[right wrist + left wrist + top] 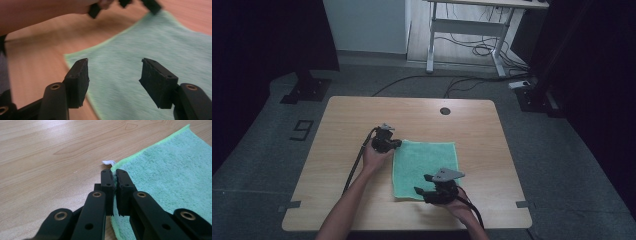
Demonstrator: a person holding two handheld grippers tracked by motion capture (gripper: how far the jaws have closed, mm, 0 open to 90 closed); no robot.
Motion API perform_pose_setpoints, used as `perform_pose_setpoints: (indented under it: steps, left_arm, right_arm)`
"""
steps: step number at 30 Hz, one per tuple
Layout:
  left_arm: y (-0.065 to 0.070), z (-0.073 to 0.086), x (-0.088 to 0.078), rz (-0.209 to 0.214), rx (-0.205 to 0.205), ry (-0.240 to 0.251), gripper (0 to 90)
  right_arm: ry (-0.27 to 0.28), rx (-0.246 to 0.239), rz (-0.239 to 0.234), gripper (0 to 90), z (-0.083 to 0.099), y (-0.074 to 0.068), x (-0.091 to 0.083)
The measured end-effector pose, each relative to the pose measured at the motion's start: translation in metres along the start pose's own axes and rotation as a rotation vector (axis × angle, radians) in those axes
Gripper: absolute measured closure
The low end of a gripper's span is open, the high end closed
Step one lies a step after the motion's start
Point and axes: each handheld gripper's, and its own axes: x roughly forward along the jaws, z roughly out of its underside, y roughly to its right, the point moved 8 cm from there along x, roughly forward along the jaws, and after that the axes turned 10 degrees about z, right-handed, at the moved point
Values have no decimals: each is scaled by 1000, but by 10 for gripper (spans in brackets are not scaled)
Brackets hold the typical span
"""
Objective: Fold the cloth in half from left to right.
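Left tongs (398, 144) come first: their jaws are pressed together on the edge of the green towel (426, 167), near its far left corner. In the left gripper view the two black pads (108, 182) pinch the towel's (170, 170) pale green hem, and a small white tag (109, 162) sticks out just beyond them on the wood. The left hand (374, 156) wraps the tool from behind, the forearm (344, 210) running up from the bottom edge and angling slightly right, with the cable (357, 165) trailing back along it.

Between the two tools the towel lies flat and square on the wooden table (342, 130), a little right of the middle and toward the near side.

On the right, the other tongs (419, 192) hang over the towel's near edge with their jaws wide apart and nothing between them. In the right gripper view the pads (80, 75) frame the cloth (155, 42), which is blurred. The right hand (459, 205) grips the tool from the near side, pointing it leftward across the towel, grey plate (447, 174) on top.
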Motion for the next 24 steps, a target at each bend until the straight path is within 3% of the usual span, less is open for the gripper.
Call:
perform_pose_setpoints:
  steps: [8, 12, 19, 21, 24]
  left_arm:
    - [1, -1, 0, -4, -5, 1, 854]
    - [1, -1, 1, -6, -6, 1, 854]
    - [2, -1, 2, -8, -12, 11, 853]
    - [3, -2, 3, -7, -12, 16, 853]
    - [4, -2, 3, -6, -9, 15, 852]
  right_arm:
    - [-23, -66, -75, 389, -2, -47, 22]
    - [-39, -77, -83, 412, 0, -62, 35]
    - [-74, -90, -68, 510, 3, -70, 56]
    - [-103, -104, -31, 582, 6, -69, 62]
    - [-107, -106, -2, 655, 7, -66, 63]
